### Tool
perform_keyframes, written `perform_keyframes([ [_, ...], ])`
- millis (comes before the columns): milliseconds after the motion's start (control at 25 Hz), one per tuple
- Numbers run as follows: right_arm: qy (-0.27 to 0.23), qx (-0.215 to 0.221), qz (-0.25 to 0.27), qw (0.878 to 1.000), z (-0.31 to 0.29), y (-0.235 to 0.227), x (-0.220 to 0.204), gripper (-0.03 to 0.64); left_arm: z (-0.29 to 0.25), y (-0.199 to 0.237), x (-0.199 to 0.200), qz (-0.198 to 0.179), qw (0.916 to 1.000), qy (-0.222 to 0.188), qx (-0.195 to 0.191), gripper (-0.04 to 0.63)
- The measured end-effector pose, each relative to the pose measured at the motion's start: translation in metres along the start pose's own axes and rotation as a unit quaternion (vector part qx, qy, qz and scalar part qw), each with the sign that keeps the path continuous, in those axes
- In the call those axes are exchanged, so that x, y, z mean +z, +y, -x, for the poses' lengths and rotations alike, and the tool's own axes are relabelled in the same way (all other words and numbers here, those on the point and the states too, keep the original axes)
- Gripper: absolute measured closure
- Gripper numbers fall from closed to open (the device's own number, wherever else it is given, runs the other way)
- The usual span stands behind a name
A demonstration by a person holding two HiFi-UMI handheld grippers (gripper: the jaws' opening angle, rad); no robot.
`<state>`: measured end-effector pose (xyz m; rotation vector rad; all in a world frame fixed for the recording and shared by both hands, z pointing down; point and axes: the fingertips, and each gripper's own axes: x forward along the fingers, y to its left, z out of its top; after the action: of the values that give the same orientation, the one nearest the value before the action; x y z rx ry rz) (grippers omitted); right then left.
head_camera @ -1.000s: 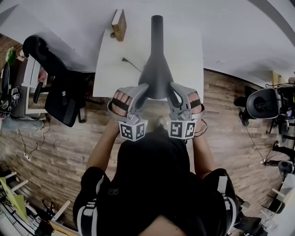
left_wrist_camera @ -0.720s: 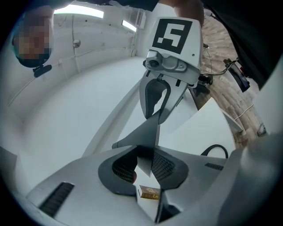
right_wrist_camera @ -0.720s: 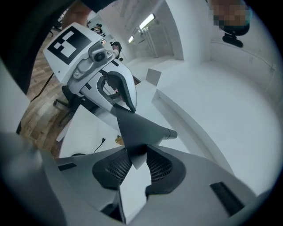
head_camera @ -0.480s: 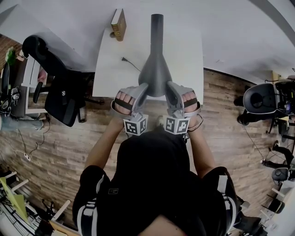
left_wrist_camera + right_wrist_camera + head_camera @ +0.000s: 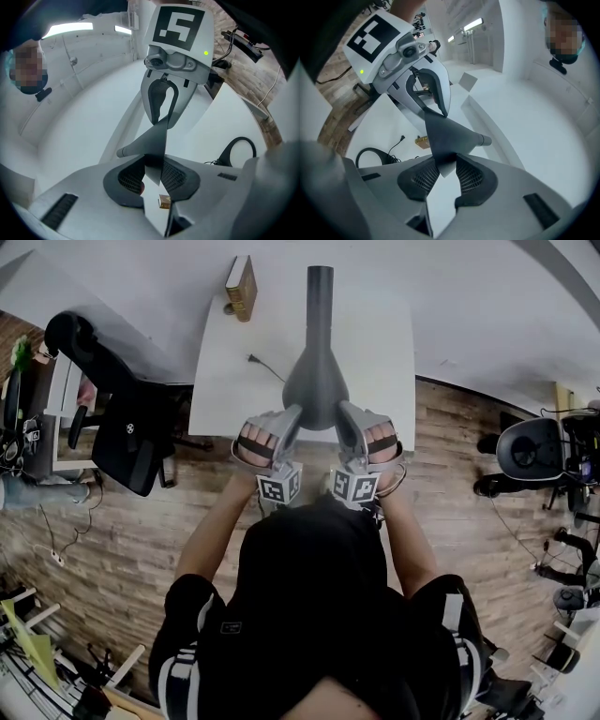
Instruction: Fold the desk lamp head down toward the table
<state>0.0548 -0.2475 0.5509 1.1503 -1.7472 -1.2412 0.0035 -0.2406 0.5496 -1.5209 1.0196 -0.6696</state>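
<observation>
The desk lamp's dark grey cone head point(image 5: 316, 385) hangs over the white table point(image 5: 225, 381), with its neck point(image 5: 320, 292) running toward the far edge. My left gripper point(image 5: 289, 420) holds the cone's wide rim from the left, my right gripper point(image 5: 343, 420) from the right. In the left gripper view the thin shade wall point(image 5: 152, 166) sits between the pads point(image 5: 176, 176). The right gripper view shows the same, the rim point(image 5: 446, 166) between the pads point(image 5: 419, 180). Both sets of jaws are opening, and the pads still touch the shade.
A brown block point(image 5: 242, 289) lies at the table's far left corner, with a loose plug and cable point(image 5: 255, 362) nearby. The lamp's ring base point(image 5: 239, 150) sits on the table. A black office chair point(image 5: 117, 413) stands at the left, another chair point(image 5: 532, 451) at the right on the wooden floor.
Both grippers have moved away from me with the lamp head between them. The cone looks smaller, having sunk toward the table. Both wrists have rolled a little.
</observation>
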Motion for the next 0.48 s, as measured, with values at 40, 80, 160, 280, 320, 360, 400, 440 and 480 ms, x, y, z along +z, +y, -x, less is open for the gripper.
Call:
perform_keyframes([
  [40,0.000,-0.003,0.004,1.000,-0.002,0.002,-0.002,0.499,-0.002,-0.002,-0.001,0.000,1.0000,-0.003,0.004,0.499],
  [80,0.000,-0.006,0.006,1.000,-0.004,0.004,-0.003,0.499,-0.003,-0.004,-0.002,0.000,0.9999,-0.007,0.010,0.499],
  [160,0.001,-0.007,0.012,1.000,-0.006,0.007,-0.005,0.495,-0.004,-0.008,-0.004,-0.005,0.9997,-0.012,0.021,0.499],
  [280,0.006,-0.006,0.023,1.000,-0.008,0.012,-0.007,0.488,-0.006,-0.015,-0.006,-0.013,0.9994,-0.011,0.029,0.499],
  [320,0.008,-0.006,0.026,1.000,-0.009,0.014,-0.008,0.485,-0.007,-0.017,-0.007,-0.016,0.9994,-0.009,0.028,0.497],
  [360,0.009,-0.006,0.029,1.000,-0.010,0.016,-0.010,0.481,-0.008,-0.019,-0.008,-0.018,0.9995,-0.007,0.027,0.494],
  [400,0.010,-0.007,0.031,0.999,-0.011,0.018,-0.011,0.480,-0.009,-0.021,-0.009,-0.021,0.9994,-0.005,0.026,0.492],
  [440,0.010,-0.009,0.032,0.999,-0.012,0.020,-0.012,0.479,-0.010,-0.023,-0.009,-0.023,0.9994,-0.003,0.026,0.491],
  [480,0.009,-0.010,0.032,0.999,-0.013,0.022,-0.013,0.477,-0.011,-0.025,-0.011,-0.024,0.9994,-0.001,0.026,0.489],
])
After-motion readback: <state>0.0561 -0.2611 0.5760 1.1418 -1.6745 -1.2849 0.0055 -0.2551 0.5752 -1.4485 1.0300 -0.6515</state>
